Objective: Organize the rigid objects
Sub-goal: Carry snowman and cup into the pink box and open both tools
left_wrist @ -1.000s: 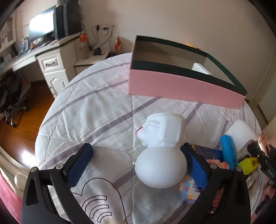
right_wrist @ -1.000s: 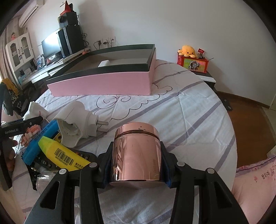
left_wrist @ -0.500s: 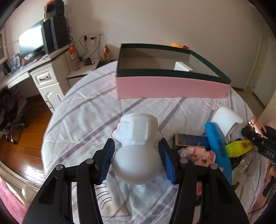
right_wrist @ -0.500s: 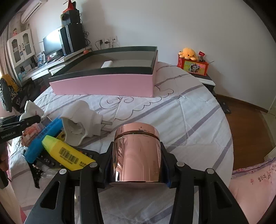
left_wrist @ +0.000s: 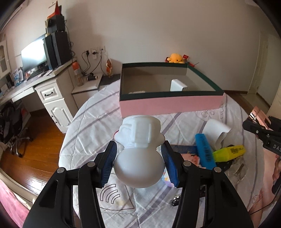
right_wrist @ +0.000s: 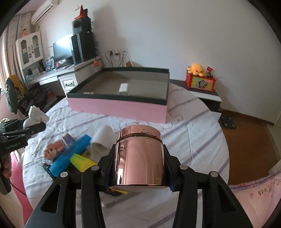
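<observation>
Our left hand-held gripper has just clamped the white figurine, low in the frame, and lifted it off the bed. The right hand-held gripper still holds the jar, also raised. Both can go to the box at upper center; its floor is mostly bare, rim low.

Walls: plain off-white wall, with power sockets and hanging black cables.
Floor: reddish-brown wooden plank floor.
Desk: white desk with drawers along the left wall, carrying a dark monitor and black tower speakers.
Cabinet: white glass-door cabinet.
Air conditioner: white wall unit.
Light: soft daylight.
</observation>
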The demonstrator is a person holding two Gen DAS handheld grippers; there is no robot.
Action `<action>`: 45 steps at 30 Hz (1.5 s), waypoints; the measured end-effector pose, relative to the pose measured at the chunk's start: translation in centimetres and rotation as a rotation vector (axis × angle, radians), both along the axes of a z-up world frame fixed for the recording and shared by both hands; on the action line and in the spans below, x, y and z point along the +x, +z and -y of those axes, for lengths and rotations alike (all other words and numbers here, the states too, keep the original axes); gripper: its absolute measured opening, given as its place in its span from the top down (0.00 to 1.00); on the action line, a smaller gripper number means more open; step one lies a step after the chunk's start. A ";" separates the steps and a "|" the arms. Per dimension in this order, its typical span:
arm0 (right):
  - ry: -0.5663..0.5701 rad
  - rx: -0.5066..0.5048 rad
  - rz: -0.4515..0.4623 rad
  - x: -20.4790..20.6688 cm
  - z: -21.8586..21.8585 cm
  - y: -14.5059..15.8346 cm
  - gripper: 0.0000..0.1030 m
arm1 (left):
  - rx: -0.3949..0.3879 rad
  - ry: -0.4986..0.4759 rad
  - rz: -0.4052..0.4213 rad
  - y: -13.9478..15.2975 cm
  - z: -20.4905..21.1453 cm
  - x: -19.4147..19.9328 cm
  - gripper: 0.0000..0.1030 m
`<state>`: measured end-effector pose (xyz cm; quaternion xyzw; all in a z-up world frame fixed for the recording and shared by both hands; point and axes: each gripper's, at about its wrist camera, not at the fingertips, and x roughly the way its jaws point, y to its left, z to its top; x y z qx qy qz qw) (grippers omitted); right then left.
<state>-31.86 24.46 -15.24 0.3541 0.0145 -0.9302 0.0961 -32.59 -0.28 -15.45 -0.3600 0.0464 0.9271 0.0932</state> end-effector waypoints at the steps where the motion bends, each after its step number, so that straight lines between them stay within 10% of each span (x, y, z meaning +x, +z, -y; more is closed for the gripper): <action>1: 0.009 -0.002 -0.006 -0.2 0.2 0.3 0.54 | 0.003 -0.003 -0.003 0.3 -0.1 -0.1 0.48; 13: 0.095 0.021 -0.068 -5.1 2.9 4.6 0.54 | 0.010 -0.101 -0.076 4.3 -3.3 -3.4 0.48; 24: 0.141 0.009 -0.049 -14.5 4.2 6.5 0.54 | 0.013 -0.172 -0.052 7.3 -5.3 -14.1 0.48; 45: 0.082 0.068 0.322 -30.0 4.9 -3.1 0.54 | -0.105 -0.107 0.288 -2.5 -7.2 -30.5 0.48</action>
